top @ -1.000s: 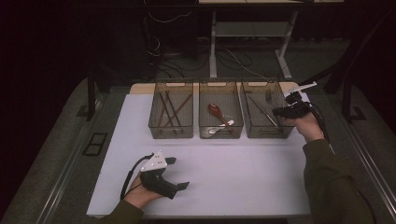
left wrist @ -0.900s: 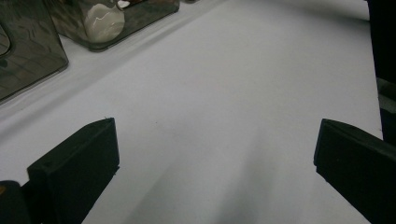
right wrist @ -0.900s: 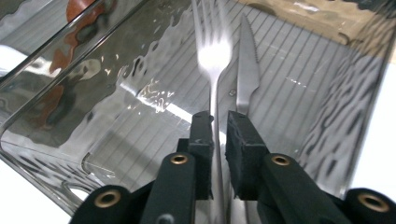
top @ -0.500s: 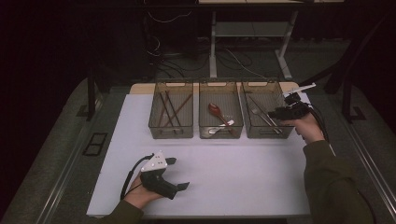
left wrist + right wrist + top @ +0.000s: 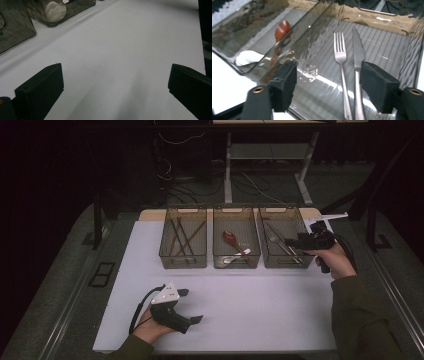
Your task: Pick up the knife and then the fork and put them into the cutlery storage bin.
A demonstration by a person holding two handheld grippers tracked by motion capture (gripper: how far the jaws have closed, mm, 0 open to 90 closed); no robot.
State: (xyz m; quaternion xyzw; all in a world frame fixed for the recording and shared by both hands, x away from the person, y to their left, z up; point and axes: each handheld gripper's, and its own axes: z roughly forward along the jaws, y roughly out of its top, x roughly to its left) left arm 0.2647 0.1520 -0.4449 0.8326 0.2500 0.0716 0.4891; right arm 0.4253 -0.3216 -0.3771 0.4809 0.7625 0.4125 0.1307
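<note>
Three smoky clear bins stand in a row at the back of the white table. A steel fork (image 5: 340, 55) and knife (image 5: 358, 52) lie side by side on the ribbed floor of the right bin (image 5: 287, 261). My right gripper (image 5: 292, 242) hangs over that bin's near right end. Its jaws have just been opening, and the right gripper (image 5: 328, 80) is open above the two handles without touching them. Low over the bare table at the front left, my left gripper (image 5: 191, 306) is wide open, with nothing in the left gripper (image 5: 116, 80).
The middle bin (image 5: 236, 265) holds a red spoon (image 5: 231, 238) and a white spoon (image 5: 235, 259). The left bin (image 5: 182, 264) holds dark chopsticks (image 5: 182, 235). Table legs and cables stand on the floor beyond the table.
My right gripper has shifted slightly left and lower over the right bin. The left gripper has stayed where it was.
</note>
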